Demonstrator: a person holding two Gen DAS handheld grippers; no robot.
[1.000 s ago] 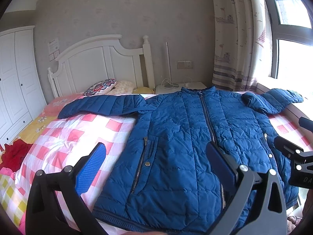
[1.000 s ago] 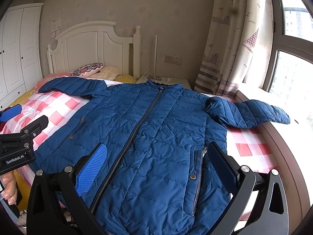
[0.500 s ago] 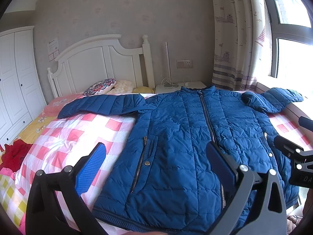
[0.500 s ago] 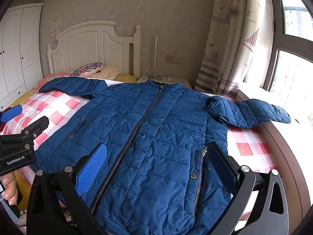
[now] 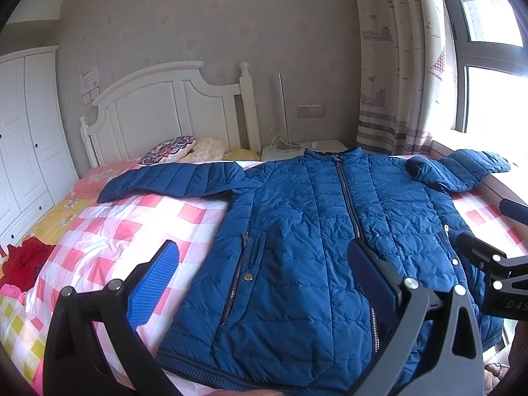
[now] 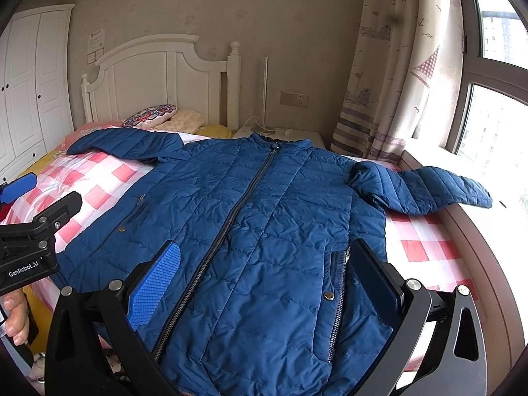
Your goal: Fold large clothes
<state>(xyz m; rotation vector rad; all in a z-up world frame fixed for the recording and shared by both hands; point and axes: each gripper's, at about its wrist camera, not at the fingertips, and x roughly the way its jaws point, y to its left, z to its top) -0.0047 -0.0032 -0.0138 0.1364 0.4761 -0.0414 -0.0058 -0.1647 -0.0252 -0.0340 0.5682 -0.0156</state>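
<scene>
A blue quilted jacket [image 5: 307,231] lies flat and zipped on the pink checked bed [image 5: 109,231], collar toward the headboard. It also shows in the right wrist view [image 6: 257,231]. One sleeve [image 5: 171,181] stretches left, the other sleeve [image 6: 425,188] reaches the window sill. My left gripper [image 5: 264,257] is open and empty above the jacket's hem on the left half. My right gripper [image 6: 264,257] is open and empty above the hem near the zipper. Each gripper shows at the edge of the other's view.
A white headboard [image 5: 165,112] and pillows [image 5: 171,147] stand at the far end. A white nightstand [image 5: 303,148] with a lamp is beyond the collar. A curtain [image 5: 396,66] and window sill [image 6: 478,231] run along the right. Red cloth [image 5: 23,260] lies at the left; a white wardrobe [image 5: 26,138] stands beyond.
</scene>
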